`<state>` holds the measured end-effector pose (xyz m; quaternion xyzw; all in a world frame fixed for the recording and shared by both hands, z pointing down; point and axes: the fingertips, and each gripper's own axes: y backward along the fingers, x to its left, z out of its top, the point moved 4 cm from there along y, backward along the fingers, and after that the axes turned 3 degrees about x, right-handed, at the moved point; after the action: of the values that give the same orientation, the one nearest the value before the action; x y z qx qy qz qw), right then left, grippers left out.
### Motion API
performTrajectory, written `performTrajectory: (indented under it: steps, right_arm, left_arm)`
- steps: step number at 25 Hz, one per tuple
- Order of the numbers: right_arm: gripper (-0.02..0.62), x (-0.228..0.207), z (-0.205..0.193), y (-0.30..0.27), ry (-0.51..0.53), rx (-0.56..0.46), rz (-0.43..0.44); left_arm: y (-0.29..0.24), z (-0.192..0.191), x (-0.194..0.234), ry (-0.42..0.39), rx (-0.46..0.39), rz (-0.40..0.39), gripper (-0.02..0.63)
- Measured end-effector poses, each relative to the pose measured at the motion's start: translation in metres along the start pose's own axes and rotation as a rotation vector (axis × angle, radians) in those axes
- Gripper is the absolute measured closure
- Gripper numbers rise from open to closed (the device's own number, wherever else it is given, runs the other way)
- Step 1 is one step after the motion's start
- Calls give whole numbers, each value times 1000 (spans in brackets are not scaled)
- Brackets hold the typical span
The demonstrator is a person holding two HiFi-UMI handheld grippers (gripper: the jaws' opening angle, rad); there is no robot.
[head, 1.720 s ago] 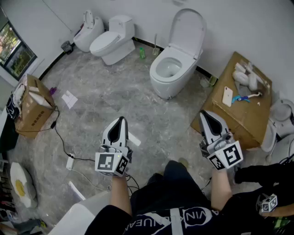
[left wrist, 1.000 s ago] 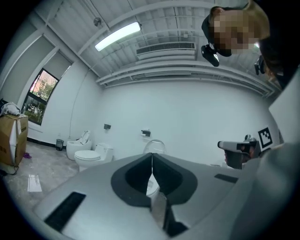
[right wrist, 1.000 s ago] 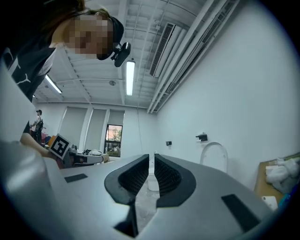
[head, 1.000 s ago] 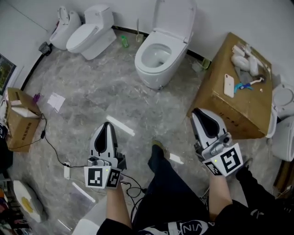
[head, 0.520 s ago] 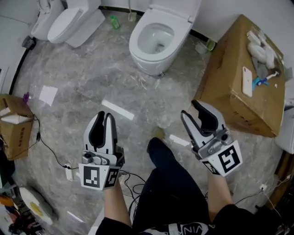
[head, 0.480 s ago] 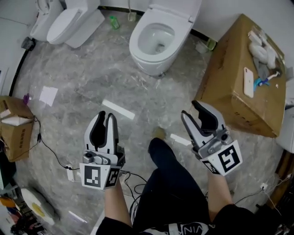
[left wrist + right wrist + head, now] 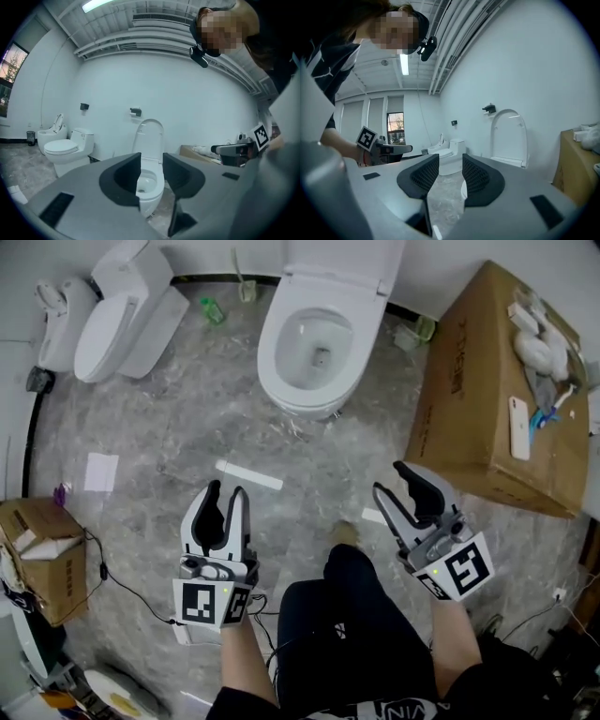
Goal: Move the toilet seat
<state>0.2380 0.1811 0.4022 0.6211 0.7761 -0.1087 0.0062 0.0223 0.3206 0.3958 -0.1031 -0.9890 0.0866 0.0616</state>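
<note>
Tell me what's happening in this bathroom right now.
A person holds a gripper in each hand, facing a white toilet whose lid is raised against the wall. The left gripper and right gripper hover short of it, both with jaws opening and nothing between them. Nothing on the toilet is touched yet. A second toilet sits off to the left, a cardboard box to the right.

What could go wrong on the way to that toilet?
The upright lid could slam onto the bowl if it slips loose. The white strip lies on the floor ahead; a foot could slide on it. The box stands close on the right; a swinging arm could knock the phone off.
</note>
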Motion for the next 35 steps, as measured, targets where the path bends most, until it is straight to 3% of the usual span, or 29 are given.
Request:
performTrajectory:
  steps: [9, 15, 22, 35]
  right_arm:
    - [422, -21, -21, -77, -49, 48, -130]
    - [422, -28, -42, -134, -115, 64, -258]
    - [422, -36, -80, -187, -184, 119, -362]
    - [416, -54, -179, -233, -280, 227, -483]
  left_arm:
    - [-79, -9, 38, 56, 23, -172, 442]
    - [-128, -54, 68, 39, 185, -334, 433]
    - [-185, -81, 100, 13, 266, -495, 410]
    - [-250, -177, 141, -28, 421, -591, 385]
